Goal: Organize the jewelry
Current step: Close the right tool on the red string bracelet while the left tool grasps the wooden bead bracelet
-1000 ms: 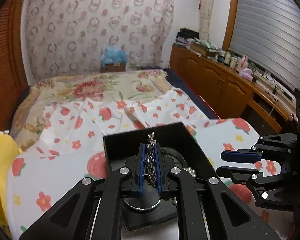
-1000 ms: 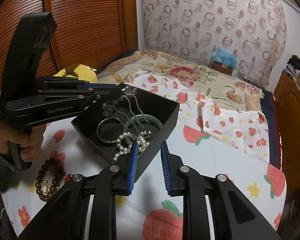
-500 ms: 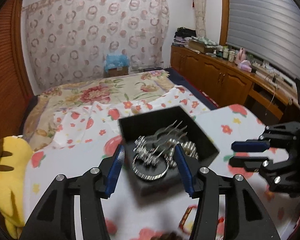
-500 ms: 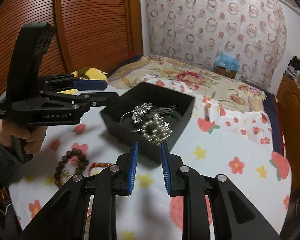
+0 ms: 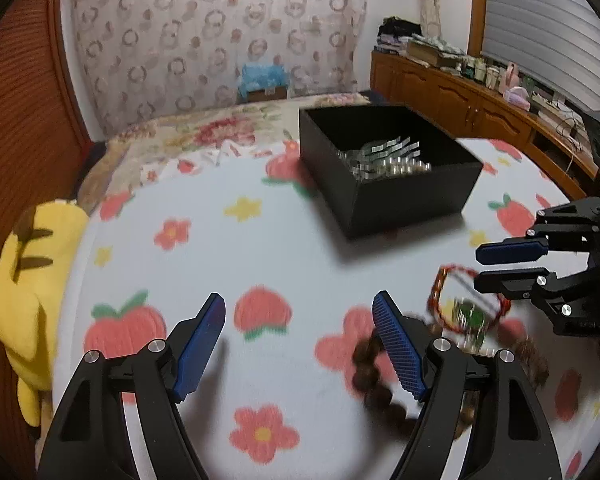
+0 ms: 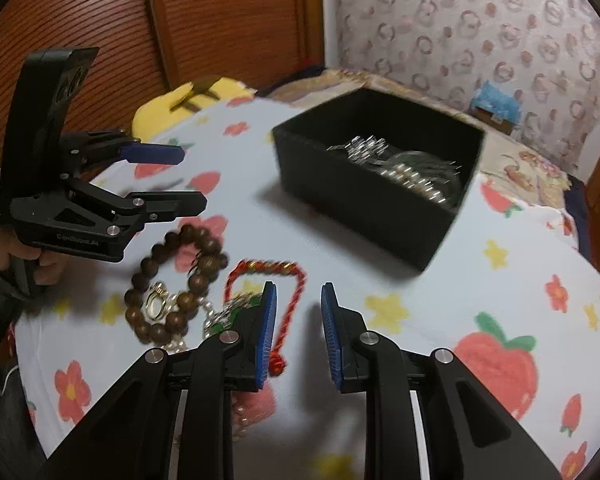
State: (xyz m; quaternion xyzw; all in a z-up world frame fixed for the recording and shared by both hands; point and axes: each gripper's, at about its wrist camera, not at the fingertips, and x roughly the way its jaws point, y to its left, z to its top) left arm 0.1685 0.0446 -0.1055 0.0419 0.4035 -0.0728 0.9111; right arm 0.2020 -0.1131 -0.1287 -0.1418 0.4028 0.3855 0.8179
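Fingers: left gripper [image 5: 300, 344] spread wide, just opened, empty; right gripper [image 6: 298, 334] slightly parted, empty | wooden bead bracelet [image 6: 172, 280]: light, hard, rolls; pinch one side of the loop | red cord [image 6: 284, 292]: limp, snags easily

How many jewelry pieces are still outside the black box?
3, maybe more underneath: wooden bead bracelet, red cord bracelet right of it, and a pearl strand tangled between them, all on the tablecloth.

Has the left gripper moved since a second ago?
Yes. The left gripper has backed away from the black box, its jaws just opening and empty, now over the cloth near the wooden bead bracelet.
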